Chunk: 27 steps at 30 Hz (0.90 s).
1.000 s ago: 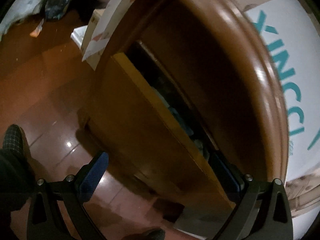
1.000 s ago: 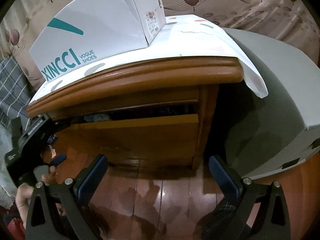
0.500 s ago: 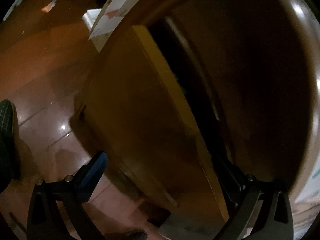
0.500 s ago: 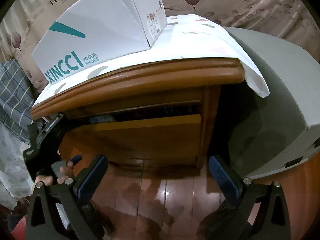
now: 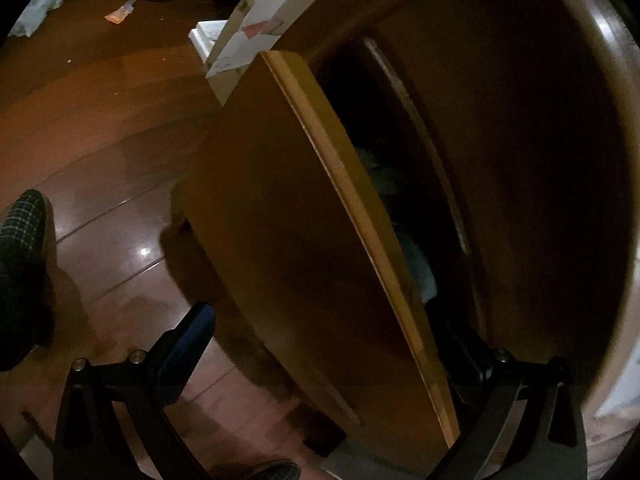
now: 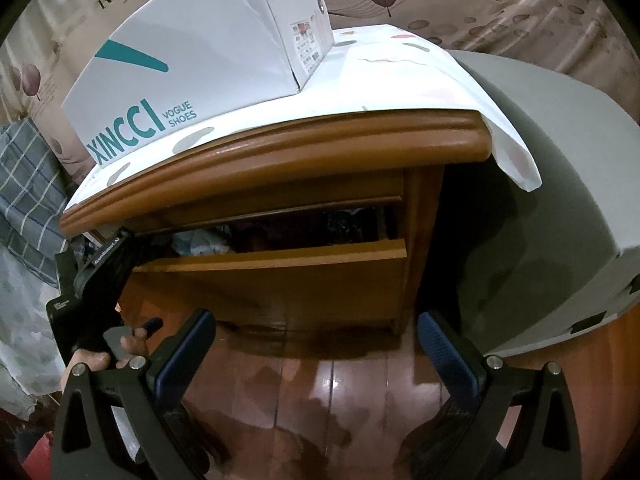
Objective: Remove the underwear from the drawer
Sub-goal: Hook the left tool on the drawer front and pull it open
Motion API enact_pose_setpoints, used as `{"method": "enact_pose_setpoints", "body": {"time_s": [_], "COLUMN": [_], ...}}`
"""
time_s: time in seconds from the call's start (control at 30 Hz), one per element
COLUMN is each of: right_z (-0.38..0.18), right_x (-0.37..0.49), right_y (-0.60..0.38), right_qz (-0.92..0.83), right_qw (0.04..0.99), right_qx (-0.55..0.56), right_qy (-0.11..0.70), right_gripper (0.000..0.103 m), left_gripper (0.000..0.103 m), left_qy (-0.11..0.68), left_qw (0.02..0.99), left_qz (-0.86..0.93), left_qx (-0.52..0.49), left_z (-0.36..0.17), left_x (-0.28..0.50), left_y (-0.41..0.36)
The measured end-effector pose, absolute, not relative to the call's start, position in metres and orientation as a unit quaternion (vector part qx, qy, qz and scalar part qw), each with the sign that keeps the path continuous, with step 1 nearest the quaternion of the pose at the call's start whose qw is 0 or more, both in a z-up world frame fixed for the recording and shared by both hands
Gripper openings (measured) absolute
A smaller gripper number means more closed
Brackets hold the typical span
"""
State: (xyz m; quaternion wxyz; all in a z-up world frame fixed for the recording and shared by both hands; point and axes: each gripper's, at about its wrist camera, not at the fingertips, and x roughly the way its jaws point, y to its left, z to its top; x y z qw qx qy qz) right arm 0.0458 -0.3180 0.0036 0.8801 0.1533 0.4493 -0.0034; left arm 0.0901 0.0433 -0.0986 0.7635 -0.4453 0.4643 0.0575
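Observation:
A wooden nightstand drawer (image 6: 280, 280) stands partly pulled out. Its front panel (image 5: 304, 240) fills the left wrist view. Pale and dark underwear (image 6: 200, 242) lies inside, also glimpsed in the left wrist view (image 5: 416, 268). My left gripper (image 5: 328, 340) is open and straddles the drawer front's left end, one finger outside and one inside behind the panel. In the right wrist view the left gripper (image 6: 120, 256) is at the drawer's left corner. My right gripper (image 6: 316, 344) is open and empty, held back in front of the drawer above the floor.
A white XINCCI shoe box (image 6: 208, 64) sits on a white cloth on the nightstand top (image 6: 320, 148). A grey mattress (image 6: 560, 184) is on the right, plaid bedding (image 6: 28, 184) on the left. A slippered foot (image 5: 24, 240) stands on the glossy wooden floor.
The drawer has come further out and the gap above its front has widened. My left gripper moved with the drawer's left end. My right gripper has hardly moved.

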Motion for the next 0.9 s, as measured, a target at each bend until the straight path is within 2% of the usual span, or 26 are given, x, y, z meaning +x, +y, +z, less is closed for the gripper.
{"method": "enact_pose_setpoints", "body": {"time_s": [0.27, 0.9], "right_z": [0.003, 0.008], "right_x": [0.046, 0.043], "right_y": [-0.317, -0.317], "right_qz": [-0.004, -0.014], "right_qw": [0.881, 0.889], "right_qx": [0.150, 0.129], "right_qy": [0.449, 0.439], "right_gripper": [0.103, 0.103], "left_gripper": [0.103, 0.103], "left_qy": [0.485, 0.515], "left_qw": [0.758, 0.763], "left_qz": [0.068, 0.060], "left_qx": [-0.430, -0.386], "left_z": [-0.104, -0.099], "left_x": [0.101, 0.032], "left_y": [0.042, 0.062]}}
